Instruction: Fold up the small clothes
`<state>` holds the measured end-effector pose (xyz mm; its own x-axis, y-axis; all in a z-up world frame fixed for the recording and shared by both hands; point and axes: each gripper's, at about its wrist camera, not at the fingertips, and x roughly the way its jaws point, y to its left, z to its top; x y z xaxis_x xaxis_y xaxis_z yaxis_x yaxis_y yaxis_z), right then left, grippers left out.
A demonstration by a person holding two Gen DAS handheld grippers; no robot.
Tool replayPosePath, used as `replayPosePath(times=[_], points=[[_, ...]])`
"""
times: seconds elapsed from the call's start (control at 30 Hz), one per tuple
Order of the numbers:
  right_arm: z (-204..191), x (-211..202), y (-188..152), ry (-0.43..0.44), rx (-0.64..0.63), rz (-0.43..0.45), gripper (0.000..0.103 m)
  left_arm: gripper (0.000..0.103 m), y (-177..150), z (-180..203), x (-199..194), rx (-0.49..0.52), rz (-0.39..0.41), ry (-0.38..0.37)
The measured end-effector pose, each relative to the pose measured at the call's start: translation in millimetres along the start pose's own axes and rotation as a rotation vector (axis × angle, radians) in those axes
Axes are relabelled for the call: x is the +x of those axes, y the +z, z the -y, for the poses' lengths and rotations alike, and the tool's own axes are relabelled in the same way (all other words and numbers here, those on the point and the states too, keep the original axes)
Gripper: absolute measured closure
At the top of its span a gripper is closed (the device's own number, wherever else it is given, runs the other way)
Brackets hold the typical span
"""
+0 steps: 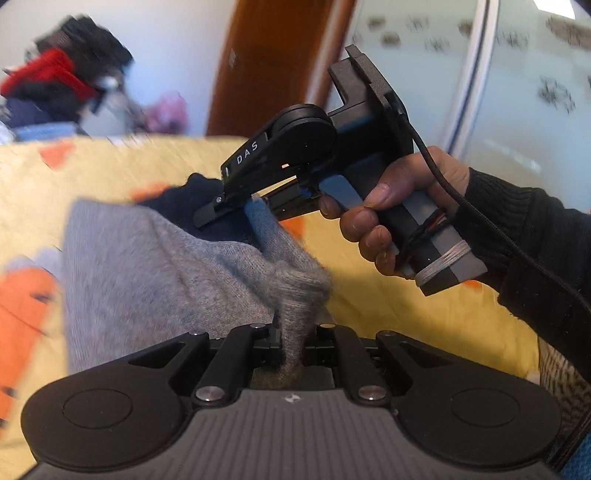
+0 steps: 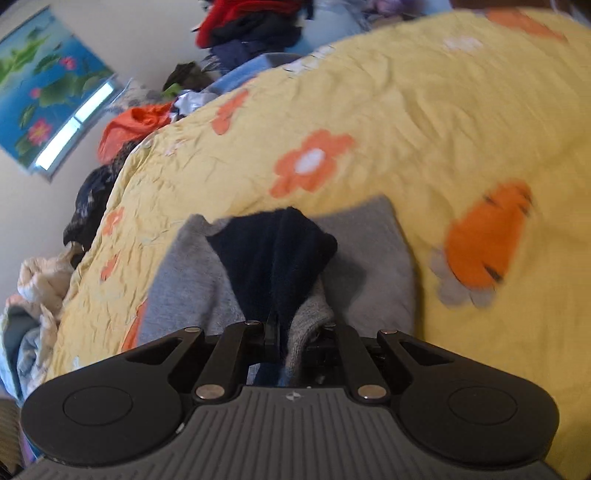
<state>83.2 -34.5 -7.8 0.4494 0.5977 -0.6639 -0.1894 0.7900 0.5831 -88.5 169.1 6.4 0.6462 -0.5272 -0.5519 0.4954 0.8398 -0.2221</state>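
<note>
Both jaws are clamped on one grey knit garment (image 1: pixel 147 266): the left gripper (image 1: pixel 291 343) pinches a bunched grey corner, the right gripper (image 2: pixel 284 332) bites the edge where its dark navy part (image 2: pixel 275 254) meets grey. Lifted at those two points, the garment trails onto a yellow flowered bedspread (image 2: pixel 406 110). Clothes (image 2: pixel 251 22) are heaped beyond.

Only legible txt: "DAS" in white caps on the black side arm of the right gripper (image 1: pixel 236 206), seen from left wrist cam. Small white logo mark, no letters, on the ribbed grey body of the left gripper (image 1: pixel 291 334); same mark on the right gripper's body in right wrist cam. No other labels or nos. readable.
</note>
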Motion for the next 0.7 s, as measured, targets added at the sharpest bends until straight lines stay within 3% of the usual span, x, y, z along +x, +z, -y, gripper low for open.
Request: replayPosePath(times=[0.13, 0.17, 0.2, 0.33, 0.4, 0.6, 0.7], points=[[2, -7, -6, 0.070, 0.061, 0.070, 0.071, 0.097, -8, 8, 9, 0.063, -0.035, 0.001], [3, -6, -3, 0.078, 0.076, 0.079, 0.059, 0.097, -9, 8, 9, 0.073, -0.038, 0.003], [4, -2, 0, 0.085, 0.088, 0.075, 0.057, 0.097, -11, 7, 9, 0.077, -0.042, 0.003], [-3, 12, 10, 0.055, 0.072, 0.059, 0.057, 0.097, -9, 15, 17, 0.115, -0.055, 0.016], [-8, 15, 10, 0.030, 0.031, 0.066, 0.082, 0.097, -8, 19, 18, 0.140, -0.053, 0.022], [-8, -18, 14, 0.046, -0.022, 0.154, 0.083, 0.097, -7, 44, 18, 0.172, -0.031, 0.014], [17, -11, 13, -0.004, 0.028, 0.110, 0.082, 0.097, -9, 52, 25, 0.188, -0.051, -0.014]])
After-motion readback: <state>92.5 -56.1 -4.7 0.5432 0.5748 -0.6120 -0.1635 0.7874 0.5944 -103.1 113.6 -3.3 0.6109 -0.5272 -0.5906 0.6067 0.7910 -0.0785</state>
